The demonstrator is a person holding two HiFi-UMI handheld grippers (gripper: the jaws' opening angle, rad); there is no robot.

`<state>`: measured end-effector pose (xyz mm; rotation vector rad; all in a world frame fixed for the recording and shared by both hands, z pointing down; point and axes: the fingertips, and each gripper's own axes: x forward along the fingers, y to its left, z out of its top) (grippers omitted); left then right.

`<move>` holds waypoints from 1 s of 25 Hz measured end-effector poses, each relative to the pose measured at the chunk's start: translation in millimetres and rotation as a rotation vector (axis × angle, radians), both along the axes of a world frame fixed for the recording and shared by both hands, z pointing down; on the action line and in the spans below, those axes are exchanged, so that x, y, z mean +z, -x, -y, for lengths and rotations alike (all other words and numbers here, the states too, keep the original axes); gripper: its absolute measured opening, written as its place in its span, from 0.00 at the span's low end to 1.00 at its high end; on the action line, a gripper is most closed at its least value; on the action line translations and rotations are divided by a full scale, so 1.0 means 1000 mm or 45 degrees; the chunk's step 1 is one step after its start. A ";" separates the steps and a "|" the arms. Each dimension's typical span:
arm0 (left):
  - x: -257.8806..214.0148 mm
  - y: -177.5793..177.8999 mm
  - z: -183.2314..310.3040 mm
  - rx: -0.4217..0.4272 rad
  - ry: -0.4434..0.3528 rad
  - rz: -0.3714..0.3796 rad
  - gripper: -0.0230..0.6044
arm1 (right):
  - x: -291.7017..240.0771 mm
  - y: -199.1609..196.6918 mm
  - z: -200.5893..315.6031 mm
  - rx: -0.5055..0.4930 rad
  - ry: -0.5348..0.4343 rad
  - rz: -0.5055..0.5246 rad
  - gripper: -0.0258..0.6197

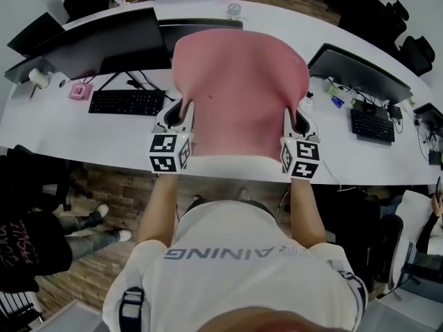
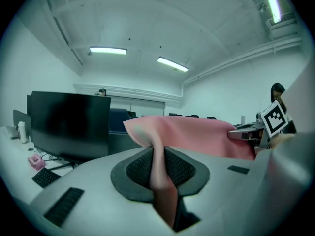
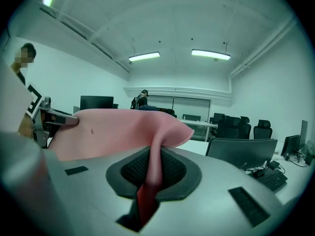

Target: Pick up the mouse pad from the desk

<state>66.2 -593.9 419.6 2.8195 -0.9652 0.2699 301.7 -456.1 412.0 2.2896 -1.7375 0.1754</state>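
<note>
mouse pad (image 1: 239, 92) pinched in left gripper (image 1: 184, 111), right gripper (image 1: 295, 114), seemingly off desk (image 1: 55, 128)

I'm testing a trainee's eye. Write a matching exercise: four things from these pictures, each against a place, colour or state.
1. pad
2. left gripper
3. keyboard
4. glass

a. at the desk's far edge
b. black, flat on the desk's left part
c. pink, lifted off the desk
d. shut on a pink edge

Pairs: 1-c, 2-d, 3-b, 4-a
</note>
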 end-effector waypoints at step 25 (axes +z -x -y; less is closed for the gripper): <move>-0.118 0.015 -0.021 -0.023 -0.291 -0.211 0.17 | -0.117 0.016 -0.017 -0.017 -0.312 -0.177 0.13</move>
